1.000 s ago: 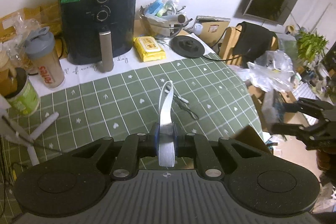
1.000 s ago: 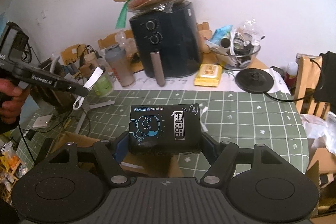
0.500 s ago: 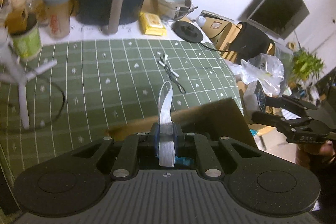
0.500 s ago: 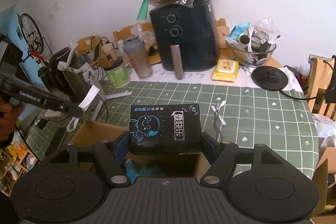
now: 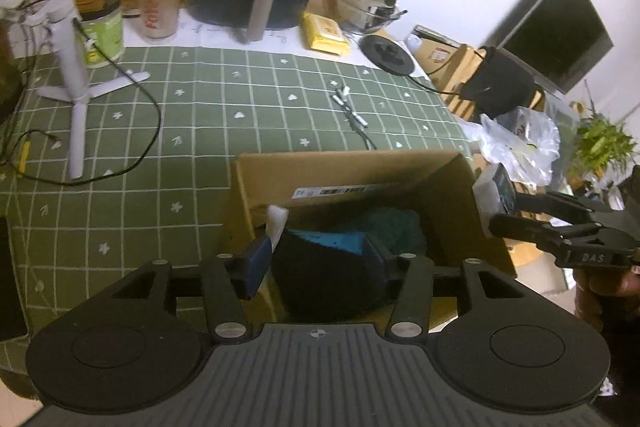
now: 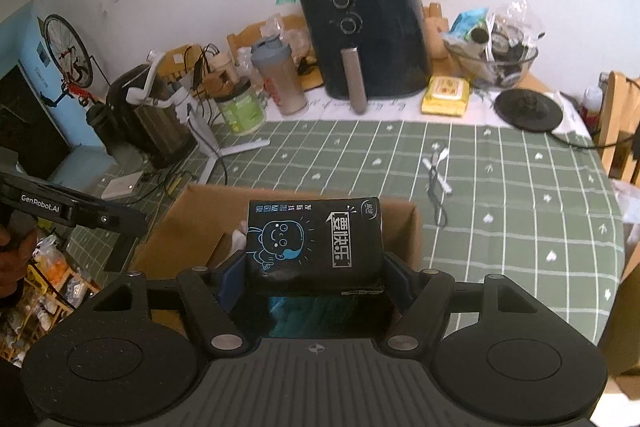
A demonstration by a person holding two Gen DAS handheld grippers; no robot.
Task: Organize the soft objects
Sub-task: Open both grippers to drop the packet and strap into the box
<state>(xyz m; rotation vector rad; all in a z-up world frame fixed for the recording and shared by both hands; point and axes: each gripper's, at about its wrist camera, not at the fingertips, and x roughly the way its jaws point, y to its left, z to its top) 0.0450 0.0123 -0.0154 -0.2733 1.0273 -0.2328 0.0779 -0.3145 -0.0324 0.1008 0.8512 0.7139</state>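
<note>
An open cardboard box (image 5: pixel 256 183) stands at the near edge of the green checked table; it also shows in the right wrist view (image 6: pixel 192 215). Inside lie soft blue and teal items (image 5: pixel 394 227) and a dark item. My left gripper (image 5: pixel 316 259) is open above the box. The white strap (image 5: pixel 277 221) hangs at its left finger, over the box. My right gripper (image 6: pixel 312 267) is shut on a black tissue pack (image 6: pixel 314 239) and holds it above the box. It also appears at the right of the left wrist view (image 5: pixel 496 201).
At the back stand a black air fryer (image 6: pixel 372 39), a shaker bottle (image 6: pixel 278 79), a green jar (image 6: pixel 242 109), a yellow wipes pack (image 6: pixel 446 95) and a black round lid (image 6: pixel 528 109). A white tripod (image 5: pixel 74 75) and a small cable (image 5: pixel 352 111) lie on the cloth.
My left gripper has opened and the strap has slipped from its grip toward the box. Both grippers have moved over the box. The right one still holds the tissue pack.
</note>
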